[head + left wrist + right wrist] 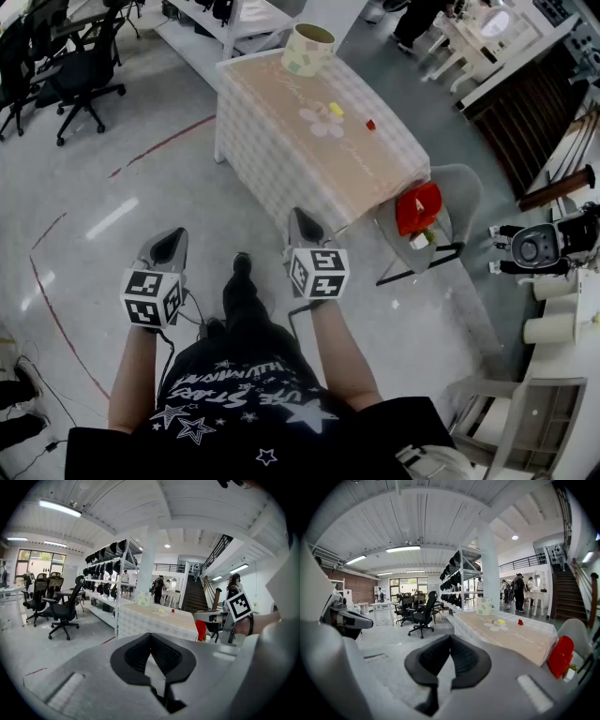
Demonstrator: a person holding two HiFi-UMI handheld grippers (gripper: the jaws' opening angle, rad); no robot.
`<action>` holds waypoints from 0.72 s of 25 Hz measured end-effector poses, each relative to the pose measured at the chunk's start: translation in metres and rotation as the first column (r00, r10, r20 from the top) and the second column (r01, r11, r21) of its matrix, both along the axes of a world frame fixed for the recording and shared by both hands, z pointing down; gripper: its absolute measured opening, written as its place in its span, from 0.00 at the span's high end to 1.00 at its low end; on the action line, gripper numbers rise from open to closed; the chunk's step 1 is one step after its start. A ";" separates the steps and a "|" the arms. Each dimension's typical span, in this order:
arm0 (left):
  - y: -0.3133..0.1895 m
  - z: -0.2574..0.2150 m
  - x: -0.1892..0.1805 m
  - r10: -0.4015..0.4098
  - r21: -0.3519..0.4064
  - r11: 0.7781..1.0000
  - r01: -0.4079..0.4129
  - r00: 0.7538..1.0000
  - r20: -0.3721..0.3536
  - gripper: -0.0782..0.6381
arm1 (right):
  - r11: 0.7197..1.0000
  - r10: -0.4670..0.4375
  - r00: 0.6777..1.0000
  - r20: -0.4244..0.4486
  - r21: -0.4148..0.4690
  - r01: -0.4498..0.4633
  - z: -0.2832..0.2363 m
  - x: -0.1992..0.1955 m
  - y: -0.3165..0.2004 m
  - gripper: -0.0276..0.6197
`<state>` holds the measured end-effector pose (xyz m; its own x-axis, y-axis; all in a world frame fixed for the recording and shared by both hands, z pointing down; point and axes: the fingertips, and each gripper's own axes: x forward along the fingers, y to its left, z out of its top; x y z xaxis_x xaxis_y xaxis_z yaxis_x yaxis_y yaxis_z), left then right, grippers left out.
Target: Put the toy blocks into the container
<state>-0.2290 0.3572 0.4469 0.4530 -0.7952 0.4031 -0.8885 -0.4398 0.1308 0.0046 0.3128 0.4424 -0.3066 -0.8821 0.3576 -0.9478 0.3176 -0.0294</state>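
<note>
Yellow block (336, 110), red block (370, 124): where, head view? (M)
Both on the checked table (281, 155), slightly apart. Container (308, 49) stands at its far end. Left gripper (174, 234) and right gripper (297, 217) are over the floor at the near edge. (J)
Left gripper view? (M)
Jaws together, nothing between. Table ahead. (J)
Right gripper view? (M)
Same: closed, empty, blocks on the table beyond. (J)

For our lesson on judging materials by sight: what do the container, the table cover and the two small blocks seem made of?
Container: likely cardboard or stiff fabric, matte, with pastel patches. Table cover: cloth, checked, draping over the edges. Yellow block and red block: perhaps plastic or painted wood; too small to tell.
</note>
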 end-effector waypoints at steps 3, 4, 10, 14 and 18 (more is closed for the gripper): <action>-0.001 0.002 0.003 0.014 -0.001 1.000 -0.014 1.000 0.001 0.88 | 1.000 -0.014 1.000 -0.007 0.004 0.014 0.001 -0.004 -0.002 0.95; -0.001 0.003 0.003 0.016 -0.004 1.000 -0.016 1.000 0.000 0.88 | 1.000 -0.017 1.000 -0.008 0.004 0.017 0.001 -0.006 -0.003 0.95; -0.002 0.007 -0.003 0.024 -0.020 1.000 -0.024 1.000 0.006 0.88 | 0.999 -0.035 0.999 -0.005 0.007 0.035 0.001 -0.014 -0.013 0.95; -0.014 0.006 -0.014 -0.009 -0.010 1.000 0.009 1.000 -0.007 0.88 | 0.999 -0.029 0.999 0.035 0.022 0.028 0.002 -0.019 -0.026 0.95; -0.028 0.003 -0.016 -0.025 -0.007 1.000 0.025 0.999 -0.025 0.88 | 0.999 -0.013 0.998 0.061 0.041 0.011 0.000 -0.020 -0.042 0.92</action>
<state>-0.2448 0.3288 0.4500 0.4433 -0.8035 0.3973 -0.8955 -0.4169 0.1561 -0.0151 0.2710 0.4423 -0.3377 -0.8914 0.3022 -0.9407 0.3312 -0.0739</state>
